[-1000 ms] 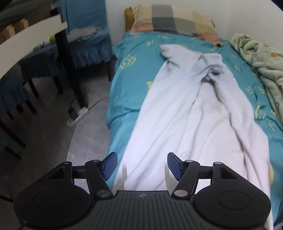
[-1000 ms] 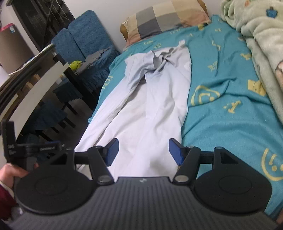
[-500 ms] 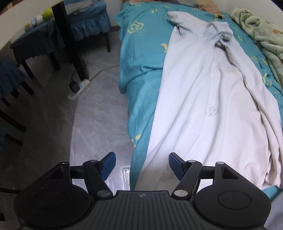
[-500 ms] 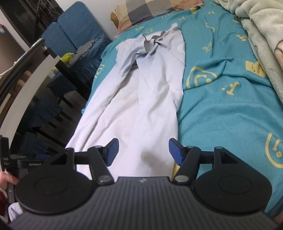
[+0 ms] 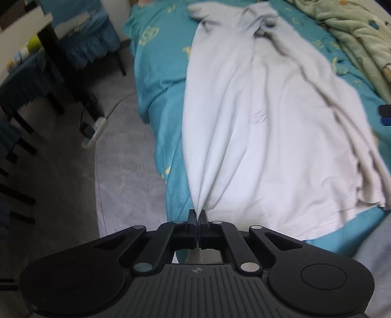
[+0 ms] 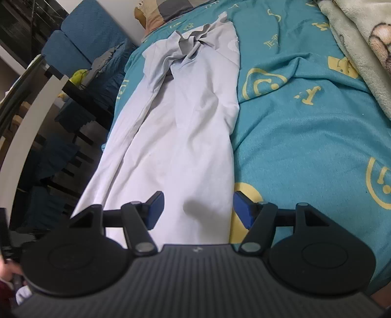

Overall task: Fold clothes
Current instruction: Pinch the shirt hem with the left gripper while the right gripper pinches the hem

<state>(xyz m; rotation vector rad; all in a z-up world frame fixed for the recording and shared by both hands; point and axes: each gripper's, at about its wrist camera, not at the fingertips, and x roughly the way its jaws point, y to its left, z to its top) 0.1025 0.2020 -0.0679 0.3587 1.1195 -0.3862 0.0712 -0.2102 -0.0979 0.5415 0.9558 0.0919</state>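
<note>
pale shirt pinched at its near corner, laid long on the bed

my left gripper (image 5: 197, 220) has its jaws closed on a bunch of the pale garment (image 5: 256, 117), right at the near left corner of the hem, where the cloth gathers into tight pleats running into the fingers. my right gripper (image 6: 197, 208) hangs with its jaws spread wide over the near right part of the same garment, clamping nothing.

the garment lies stretched lengthwise down the teal bedsheet (image 6: 305, 127), its left edge close to the side of the bed, collar end rumpled at the far end near the checked pillow (image 6: 166, 12). it is not folded flat; ridges run along it.

i judge it light, thin and limp. it will sag and slide on the sheet, so 1 pinch only drags it. the hem corners or the shoulder seams look the best holds, 2 points at once, to keep an edge straight.

around it: a fleecy blanket (image 5: 354, 31) heaped on the right of the bed, well apart from the cloth. blue chairs (image 6: 80, 44), a dark table leg and a power strip (image 5: 94, 135) on the floor sit on the left. the bed edge is the main worry; cloth could slip over it.
</note>
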